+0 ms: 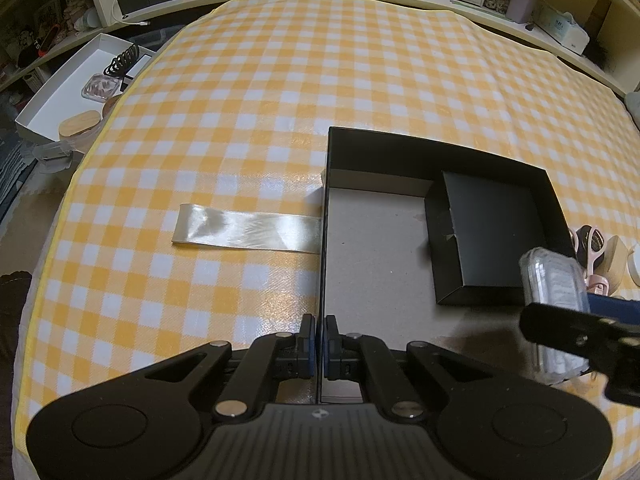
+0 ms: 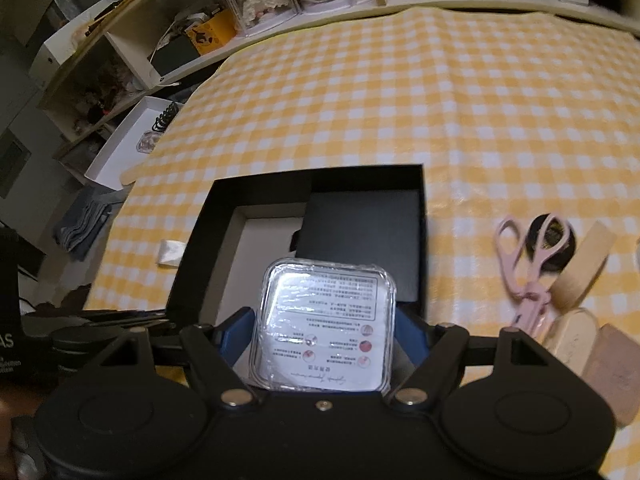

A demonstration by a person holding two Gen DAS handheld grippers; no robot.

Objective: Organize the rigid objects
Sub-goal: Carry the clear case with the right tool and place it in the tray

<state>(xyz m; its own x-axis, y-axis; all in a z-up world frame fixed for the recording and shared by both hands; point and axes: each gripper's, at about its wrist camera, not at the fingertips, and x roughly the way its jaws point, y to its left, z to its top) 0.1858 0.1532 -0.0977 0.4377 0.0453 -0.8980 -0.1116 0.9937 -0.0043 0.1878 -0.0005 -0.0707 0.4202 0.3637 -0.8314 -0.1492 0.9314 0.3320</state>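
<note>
The clear case (image 2: pixel 326 326), label up, sits squarely clamped in the right gripper (image 2: pixel 325 334) above the black box (image 2: pixel 192 256); left gripper (image 1: pixel 319 344) pinches the box's wall, on checked cloth (image 2: pixel 460 120) before shelves (image 2: pixel 280 12).

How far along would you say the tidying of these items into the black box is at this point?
Early on. Done: the black box already holds a smaller black box. In hand: the right claw grips a clear plastic case above the box, while the left claw is closed on the box's left wall. Left: the pink scissors, tape roll and wooden pieces remain on the checked cloth.
</note>
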